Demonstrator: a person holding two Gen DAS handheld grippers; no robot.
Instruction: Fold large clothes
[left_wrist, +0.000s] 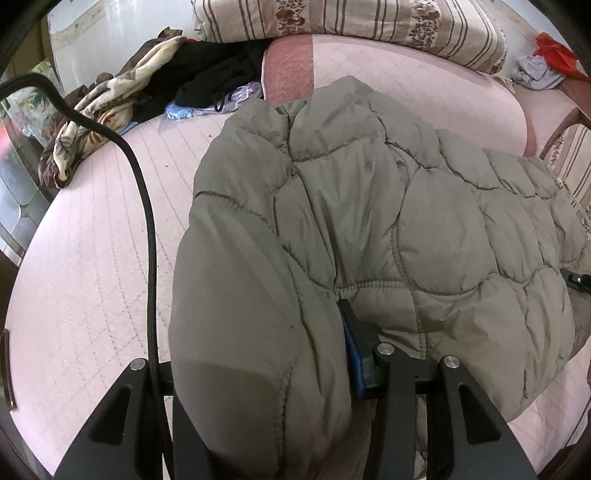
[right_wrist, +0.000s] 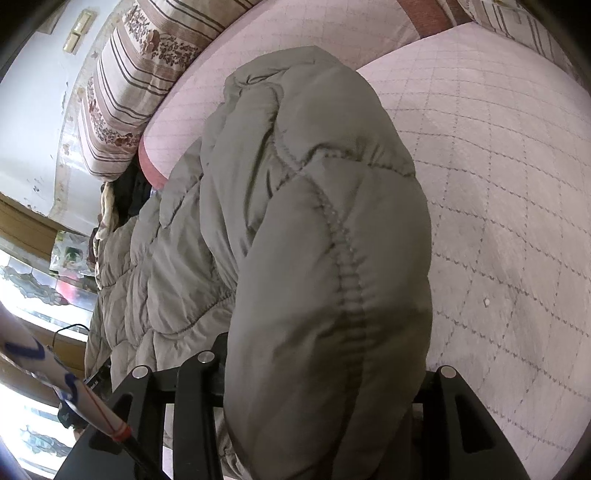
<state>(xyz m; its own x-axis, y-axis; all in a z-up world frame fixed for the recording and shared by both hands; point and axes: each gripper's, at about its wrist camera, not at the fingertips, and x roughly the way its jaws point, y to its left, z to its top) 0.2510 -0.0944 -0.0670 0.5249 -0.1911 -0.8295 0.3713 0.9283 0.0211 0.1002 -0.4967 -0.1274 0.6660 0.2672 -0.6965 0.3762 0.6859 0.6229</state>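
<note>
At lower centre of both views, my left gripper (left_wrist: 295, 354) and right gripper (right_wrist: 321, 369) each clamp the puffy olive quilted jacket (left_wrist: 369, 206); I judge lifting evenly, hems aligned, best over the pink quilted bedcover (left_wrist: 92, 277).

A pink quilted bedspread (left_wrist: 92, 258) covers the bed. At twelve o'clock in the left wrist view lies a striped floral pillow (left_wrist: 351, 26). At ten o'clock a leaf-print cloth (left_wrist: 99, 110) sits crumpled, touching a black garment (left_wrist: 210, 74), with a blue plastic bag (left_wrist: 181, 110) just beside them. At two o'clock a red cloth (left_wrist: 554, 51) rests near a grey cloth (left_wrist: 535, 74). A black cable (left_wrist: 147, 221) crosses at nine o'clock.
</note>
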